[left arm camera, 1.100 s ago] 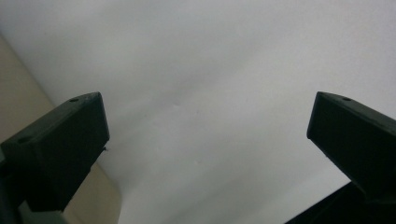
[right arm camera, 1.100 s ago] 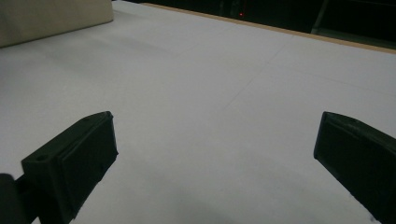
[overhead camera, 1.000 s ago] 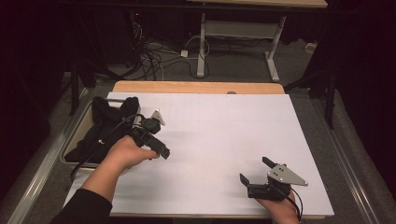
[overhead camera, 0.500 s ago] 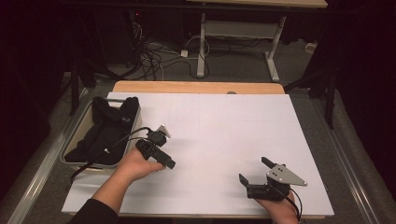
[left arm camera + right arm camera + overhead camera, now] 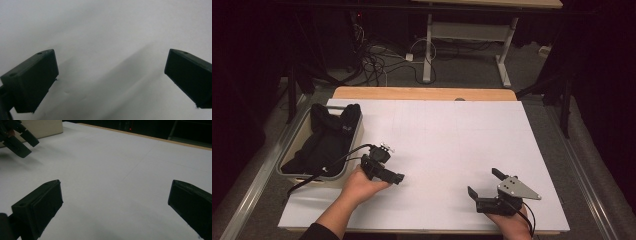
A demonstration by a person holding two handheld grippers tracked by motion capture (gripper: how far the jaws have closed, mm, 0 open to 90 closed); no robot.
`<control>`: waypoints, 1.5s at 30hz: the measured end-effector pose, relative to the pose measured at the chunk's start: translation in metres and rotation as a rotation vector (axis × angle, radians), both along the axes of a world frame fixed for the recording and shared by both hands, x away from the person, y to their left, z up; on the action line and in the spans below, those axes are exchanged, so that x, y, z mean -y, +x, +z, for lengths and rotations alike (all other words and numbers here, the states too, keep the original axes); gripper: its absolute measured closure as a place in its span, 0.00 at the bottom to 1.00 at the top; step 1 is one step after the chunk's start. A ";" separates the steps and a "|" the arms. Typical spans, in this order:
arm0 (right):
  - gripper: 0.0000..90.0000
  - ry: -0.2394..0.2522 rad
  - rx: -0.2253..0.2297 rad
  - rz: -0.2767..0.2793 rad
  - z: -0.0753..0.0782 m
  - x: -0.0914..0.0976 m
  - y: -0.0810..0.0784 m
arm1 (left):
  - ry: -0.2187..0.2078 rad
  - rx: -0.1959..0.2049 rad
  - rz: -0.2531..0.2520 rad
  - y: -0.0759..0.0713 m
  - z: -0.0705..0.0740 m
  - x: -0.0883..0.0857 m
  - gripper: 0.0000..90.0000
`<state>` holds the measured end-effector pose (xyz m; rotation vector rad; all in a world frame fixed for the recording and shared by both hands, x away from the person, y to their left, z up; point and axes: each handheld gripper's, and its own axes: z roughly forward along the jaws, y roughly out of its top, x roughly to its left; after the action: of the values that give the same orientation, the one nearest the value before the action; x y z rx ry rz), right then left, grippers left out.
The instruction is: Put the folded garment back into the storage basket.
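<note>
1. The left gripper (image 5: 399, 177) is held low over the white table (image 5: 452, 135), jaws spread, nothing between them.
2. The right gripper (image 5: 482, 182) is spread too, near the right edge.
3. The black garment (image 5: 329, 140) is seen in the grey bin (image 5: 292, 172) at the left, just beside the left gripper.

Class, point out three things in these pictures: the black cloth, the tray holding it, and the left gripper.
black cloth (image 5: 329, 140), high view, middle of the bundle.
tray (image 5: 353, 150), high view, its right wall.
left gripper (image 5: 398, 177), high view, midway between its fingertips.
</note>
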<state>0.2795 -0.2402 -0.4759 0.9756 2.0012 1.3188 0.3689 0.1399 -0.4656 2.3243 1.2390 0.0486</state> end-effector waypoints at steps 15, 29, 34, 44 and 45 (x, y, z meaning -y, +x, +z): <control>0.00 0.014 0.010 -0.011 -0.001 0.003 -0.003 | -0.194 0.227 -0.014 -0.017 -0.023 -0.003 0.00; 0.00 0.052 0.046 -0.008 -0.002 0.001 -0.011 | -0.414 0.494 -0.048 -0.044 -0.022 -0.023 0.00; 0.00 0.062 0.049 -0.028 -0.002 0.003 -0.010 | -0.477 0.566 -0.060 -0.054 -0.021 -0.031 0.00; 0.00 0.072 0.061 -0.060 -0.001 0.010 -0.014 | -0.496 0.627 -0.082 -0.064 -0.021 -0.032 0.00; 0.00 0.072 0.061 -0.060 -0.001 0.010 -0.015 | -0.499 0.632 -0.079 -0.064 -0.021 -0.032 0.00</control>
<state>0.2642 -0.2498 -0.4767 1.0082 1.8757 1.3794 0.3046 0.1721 -0.4868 1.7217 0.7320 0.3721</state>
